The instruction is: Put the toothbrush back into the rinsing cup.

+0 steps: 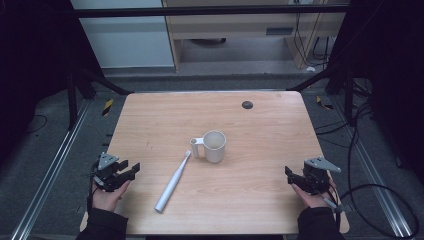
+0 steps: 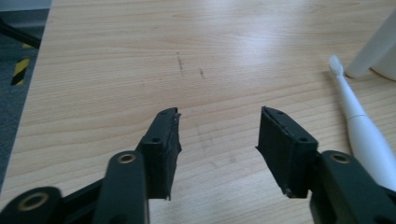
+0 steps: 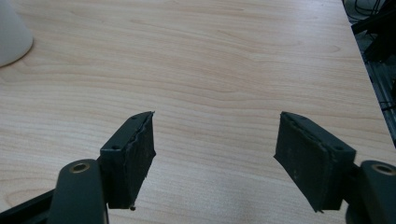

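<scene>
A white mug (image 1: 214, 146) stands upright near the middle of the wooden table (image 1: 260, 125), its handle to the left. A white electric toothbrush (image 1: 173, 182) lies flat just left of it, brush head by the mug's handle. My left gripper (image 1: 131, 170) rests open at the table's left edge, empty. In the left gripper view the toothbrush (image 2: 362, 126) lies to the right of my left gripper (image 2: 218, 122). My right gripper (image 1: 289, 173) is open and empty near the right edge. In the right gripper view the mug (image 3: 13, 35) shows at the upper left, well away from my right gripper (image 3: 216, 122).
A small dark round spot (image 1: 247, 104) sits near the table's far edge. Cables (image 1: 370, 190) trail on the floor to the right, and dark frame struts flank the table.
</scene>
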Demonstrator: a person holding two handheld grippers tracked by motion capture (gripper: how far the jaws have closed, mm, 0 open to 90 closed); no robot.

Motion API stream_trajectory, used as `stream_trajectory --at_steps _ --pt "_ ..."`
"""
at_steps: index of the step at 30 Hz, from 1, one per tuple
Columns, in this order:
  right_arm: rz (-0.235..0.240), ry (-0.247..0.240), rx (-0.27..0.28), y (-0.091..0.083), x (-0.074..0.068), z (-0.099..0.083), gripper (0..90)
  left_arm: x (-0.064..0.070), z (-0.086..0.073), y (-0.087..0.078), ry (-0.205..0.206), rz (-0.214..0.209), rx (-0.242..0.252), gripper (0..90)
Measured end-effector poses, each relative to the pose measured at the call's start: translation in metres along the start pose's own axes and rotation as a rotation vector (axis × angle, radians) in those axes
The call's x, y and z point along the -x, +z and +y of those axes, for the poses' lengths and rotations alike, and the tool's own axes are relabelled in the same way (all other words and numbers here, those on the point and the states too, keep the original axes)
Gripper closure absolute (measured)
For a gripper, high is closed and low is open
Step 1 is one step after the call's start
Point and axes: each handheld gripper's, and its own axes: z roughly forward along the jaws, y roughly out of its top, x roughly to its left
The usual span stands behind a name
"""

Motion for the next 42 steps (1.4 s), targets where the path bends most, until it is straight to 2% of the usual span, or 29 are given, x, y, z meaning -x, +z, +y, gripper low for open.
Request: stream_trajectory --at_steps 4,10,32,42 --pt "0.009 -0.007 -0.009 0.000 -0.002 0.000 28.7 0.006 0.002 -0.001 0.004 -0.037 -0.014 54.7" --pt "0.007 -0.013 -0.006 -0.001 -0.003 0.001 29.0 0.014 0.006 0.001 0.039 -0.064 -0.050 54.5" --pt "-0.006 -0.029 -0.012 0.002 -0.005 0.003 28.0 0.049 0.032 0.003 0.139 -0.122 -0.086 50.7" --pt "-0.006 -0.035 -0.013 0.003 -0.005 0.003 27.6 0.066 0.043 0.009 0.187 -0.152 -0.141 52.2"
